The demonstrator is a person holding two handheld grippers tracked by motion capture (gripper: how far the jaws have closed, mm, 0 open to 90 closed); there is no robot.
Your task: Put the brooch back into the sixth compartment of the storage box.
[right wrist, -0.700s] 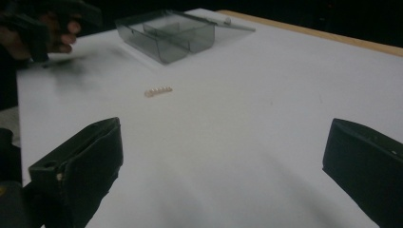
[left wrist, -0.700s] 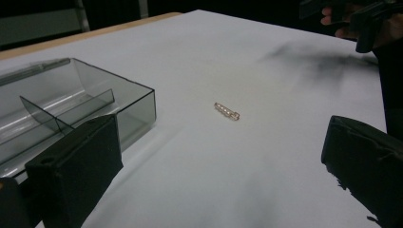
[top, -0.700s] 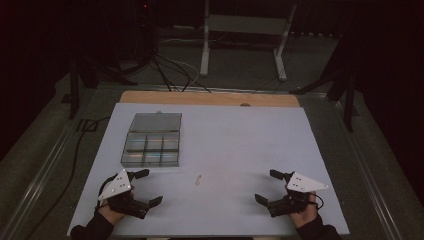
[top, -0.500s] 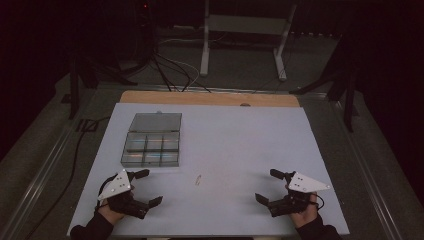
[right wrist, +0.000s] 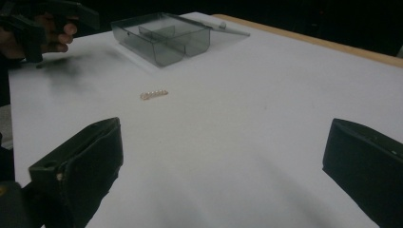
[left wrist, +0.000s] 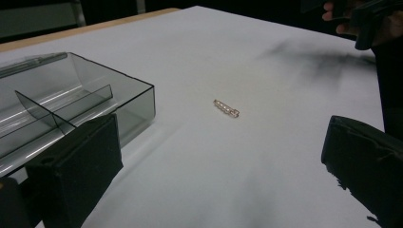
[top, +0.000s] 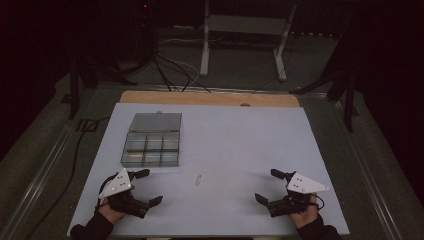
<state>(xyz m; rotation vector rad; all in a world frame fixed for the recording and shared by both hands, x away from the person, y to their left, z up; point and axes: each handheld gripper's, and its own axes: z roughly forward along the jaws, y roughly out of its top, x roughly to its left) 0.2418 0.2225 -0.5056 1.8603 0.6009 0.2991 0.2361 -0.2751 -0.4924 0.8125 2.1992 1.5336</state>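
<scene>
A small gold clasp-like piece with pale beads [top: 198, 180] lies on the white table sheet [top: 235, 140], between my two grippers; it also shows in the left gripper view [left wrist: 226, 108] and the right gripper view [right wrist: 153, 94]. A clear divided box [top: 151, 146] with its lid laid back stands at the left, just beyond my left gripper [top: 149, 187]. That gripper is open, jaws spread wide with nothing between them [left wrist: 223, 166]. My right gripper [top: 268, 185] rests near the front right, also open and holding nothing [right wrist: 223, 166].
The box's compartments [left wrist: 57, 109] look empty. A wooden board edge [top: 210, 98] runs along the far side of the sheet. Beyond the table stand a white metal frame [top: 245, 35] and cables on the dark floor.
</scene>
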